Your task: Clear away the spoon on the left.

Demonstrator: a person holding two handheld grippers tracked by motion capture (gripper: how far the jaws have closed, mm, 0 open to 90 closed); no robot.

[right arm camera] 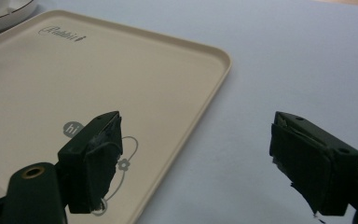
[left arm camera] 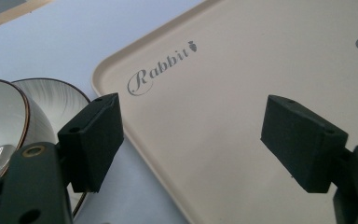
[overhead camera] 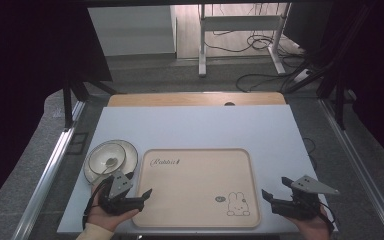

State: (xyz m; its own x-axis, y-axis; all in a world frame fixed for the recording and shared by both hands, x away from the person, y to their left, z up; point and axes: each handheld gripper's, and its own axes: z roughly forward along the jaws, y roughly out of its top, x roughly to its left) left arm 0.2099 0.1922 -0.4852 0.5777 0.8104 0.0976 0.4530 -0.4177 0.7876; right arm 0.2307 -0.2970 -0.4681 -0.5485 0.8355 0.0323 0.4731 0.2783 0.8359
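A beige tray (overhead camera: 195, 180) with a "Rabbit" print and a rabbit drawing lies at the table's near middle, with nothing on it. Left of it a white bowl (overhead camera: 107, 156) with a dark rim sits on a white plate (overhead camera: 129, 152); a spoon (overhead camera: 111, 161) rests in the bowl. My left gripper (overhead camera: 139, 184) hovers open at the tray's near left corner, nothing between its jaws. In the left gripper view, the left gripper (left arm camera: 193, 121) looks over the tray (left arm camera: 242, 70), bowl (left arm camera: 0, 121) and plate (left arm camera: 60, 100). My right gripper (overhead camera: 275, 186) (right arm camera: 196, 126) stands open and empty by the tray's (right arm camera: 98, 79) near right corner.
The white tabletop (overhead camera: 195, 125) stretches bare behind the tray, with a wooden strip (overhead camera: 195, 99) along its far edge. Beyond the table are a grey floor, cables and a desk frame (overhead camera: 240, 30). Metal rails (overhead camera: 50, 170) run along both sides.
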